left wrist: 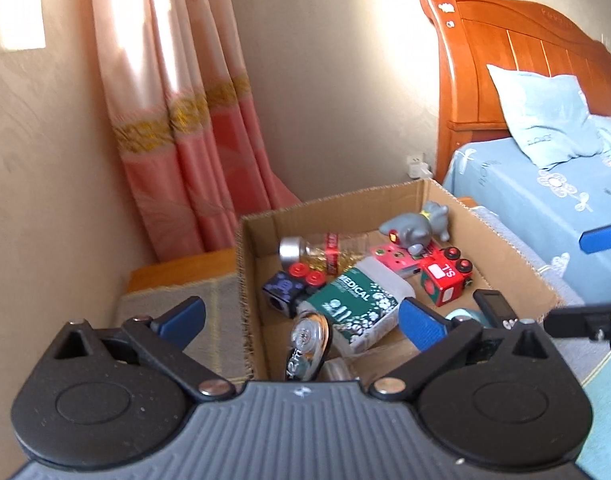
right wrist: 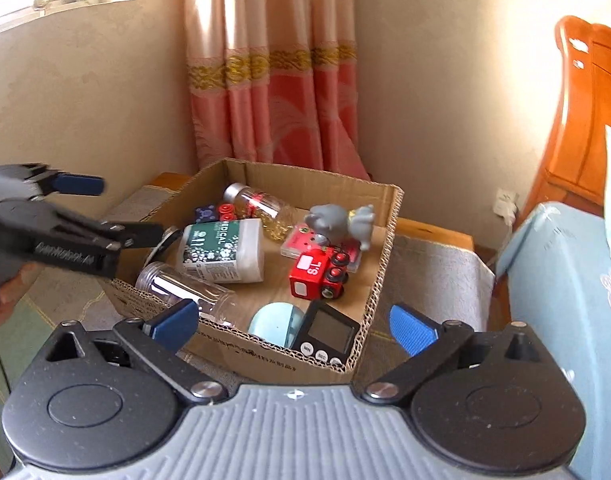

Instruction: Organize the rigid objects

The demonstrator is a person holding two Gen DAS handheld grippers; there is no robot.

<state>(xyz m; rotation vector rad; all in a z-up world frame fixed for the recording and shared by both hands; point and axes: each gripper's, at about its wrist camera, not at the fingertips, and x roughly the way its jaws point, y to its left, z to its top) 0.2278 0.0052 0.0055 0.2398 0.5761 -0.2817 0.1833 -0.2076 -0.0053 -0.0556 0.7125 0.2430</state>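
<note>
Both grippers fill the foreground as I work: my left gripper (left wrist: 301, 316) and my right gripper (right wrist: 293, 326) each stand with blue-padded jaws spread wide and nothing between them, poised above an open brown cardboard box (right wrist: 379, 256) set on a cloth-covered wooden bedside table (right wrist: 437, 264). Inside the box lie the gathered objects: a white plastic bottle with a green "MEDICAL" label (right wrist: 221, 250) on its side near the middle, a clear empty jar (right wrist: 181, 290) along the near-left wall, and a clear bottle with a silver cap and a red band (right wrist: 257, 206) toward the back. A grey elephant figurine (right wrist: 341, 222) sits on a pink flat case (right wrist: 301, 244), with a red toy train engine (right wrist: 319, 276) just in front. A black digital timer (right wrist: 327, 334) leans in the near corner beside a pale blue round object (right wrist: 271, 322). A dark blue cube (left wrist: 279, 290) rests near 2 red wheels (left wrist: 305, 274). From the left wrist view, a shiny silver disc (left wrist: 309, 338) stands on edge at the near wall. A pink curtain (right wrist: 273, 92) hangs behind, and a wooden bed with blue bedding (left wrist: 545, 184) stands to the right.
</note>
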